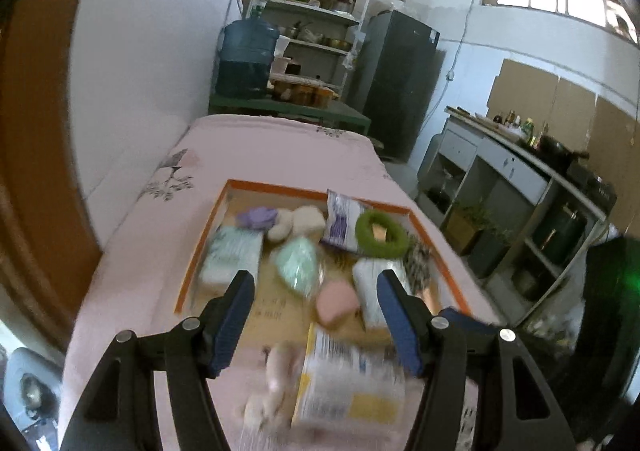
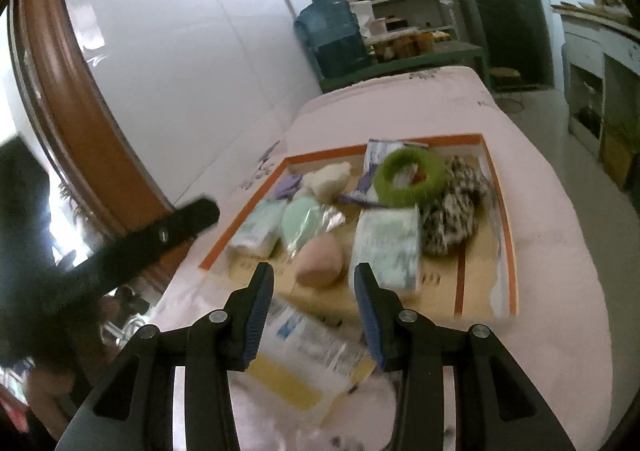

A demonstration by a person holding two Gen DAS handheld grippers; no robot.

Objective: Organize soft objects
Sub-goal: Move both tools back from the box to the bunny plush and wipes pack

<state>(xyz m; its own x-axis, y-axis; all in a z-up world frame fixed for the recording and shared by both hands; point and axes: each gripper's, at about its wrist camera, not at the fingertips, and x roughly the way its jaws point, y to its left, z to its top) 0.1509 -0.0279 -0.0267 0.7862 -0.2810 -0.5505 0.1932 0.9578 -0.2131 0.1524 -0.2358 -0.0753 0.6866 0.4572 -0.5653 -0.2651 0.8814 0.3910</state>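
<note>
An orange-rimmed cardboard tray (image 1: 320, 192) (image 2: 508, 227) lies on the pink-covered table. It holds soft things: a green ring (image 1: 382, 234) (image 2: 412, 177), a pink sponge (image 1: 337, 303) (image 2: 320, 261), a mint pouch (image 1: 298, 263) (image 2: 302, 221), tissue packs (image 1: 234, 255) (image 2: 388, 247), a white plush (image 1: 298, 223) (image 2: 326, 179), a purple cloth (image 1: 256, 217) and a speckled scrunchie (image 2: 456, 207). A white and yellow packet (image 1: 352, 383) (image 2: 308, 351) lies in front of the tray, under both grippers. My left gripper (image 1: 316, 283) is open and empty. My right gripper (image 2: 314, 275) is open and empty, just before the pink sponge.
A white wall runs along the table's left side. A blue water jug (image 1: 246, 55) and shelves (image 1: 316, 23) stand past the far end. A dark fridge (image 1: 394, 79) and grey counter (image 1: 516, 179) are at the right. The other gripper's arm (image 2: 160, 235) shows at the left.
</note>
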